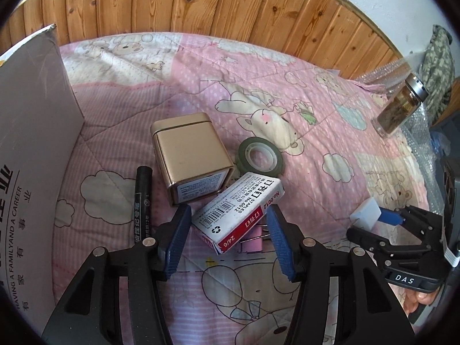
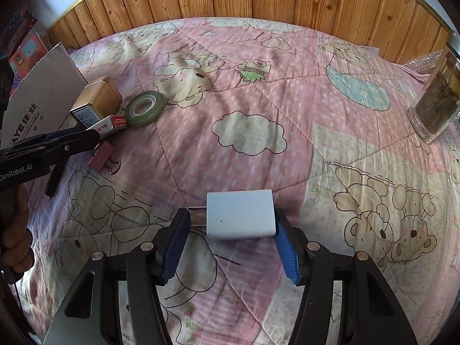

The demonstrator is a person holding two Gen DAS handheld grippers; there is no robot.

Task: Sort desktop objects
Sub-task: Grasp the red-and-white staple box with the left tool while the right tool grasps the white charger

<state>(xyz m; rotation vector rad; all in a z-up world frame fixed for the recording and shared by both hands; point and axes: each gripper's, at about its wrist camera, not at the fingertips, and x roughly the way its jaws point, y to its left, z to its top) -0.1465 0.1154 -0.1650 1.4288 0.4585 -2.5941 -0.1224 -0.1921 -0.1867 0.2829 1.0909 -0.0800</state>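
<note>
The white staple box (image 1: 240, 208) lies on the pink quilt (image 1: 287, 115) between the two blue pads of the left gripper (image 1: 228, 228), and it reads "STAPLES", "No.0012" and "24/6" on its red end, with a barcode and a recycling mark. The pads stand wide apart beside the box and do not press on it, so this gripper is released. Just under the box, near the right pad, a pink binder clip (image 1: 253, 244) shows partly. Beyond the fingertips a gold tin (image 1: 191, 155) lies on its side, touching the box, and a green tape roll (image 1: 260, 155) lies to the right of the tin. Left of the left pad there is a black marker (image 1: 143, 201) with Chinese writing that I cannot read. Further left a cardboard panel (image 1: 31, 143) stands upright with the words "HAVING A FAMILY AND A CAREER". In the right wrist view the white charger plug (image 2: 240, 214) lies between the pads of the right gripper (image 2: 230, 231): the right pad touches its side, and the left pad is at its metal prongs, but I cannot tell if the grip is firm. Far to the right of these fingers a glass jar (image 2: 437, 100) stands on the quilt. The left gripper's body carries "GenRobot.AI", and the right one "DAS".
</note>
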